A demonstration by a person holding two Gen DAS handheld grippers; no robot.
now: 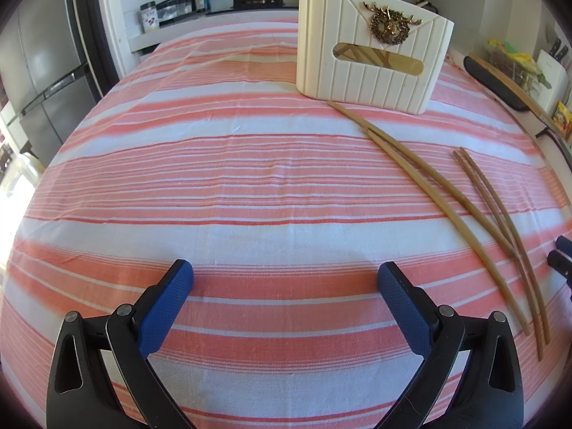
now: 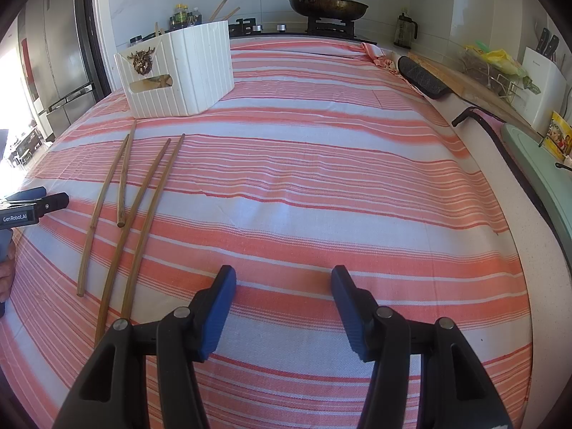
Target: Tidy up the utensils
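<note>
While both grippers hover over a counter covered in a red and white striped cloth (image 1: 250, 178), four long wooden chopsticks (image 2: 143, 196) lie loose on it, between the two tools: to the right in the left wrist view (image 1: 447, 196) and to the left in the right wrist view. At the far end of the sticks stands a cream ribbed holder (image 1: 371, 53) with a gold stag ornament, and more sticks poke out of its top. The left gripper (image 1: 286, 279) has its blue pads spread wide with nothing between them; the right gripper (image 2: 282, 282) stands about half apart, also empty. Judging by their look, the chopsticks are light, stiff, thin and smooth, likely to roll or slip, so a pinch near the middle of one stick would probably balance best. Only the right wrist view shows the holder's long side wall, a pan (image 2: 327, 5) on the stove, and a person's hand (image 2: 6, 271) behind the left tool; the left wrist view shows the holder's front slot head on.
</note>
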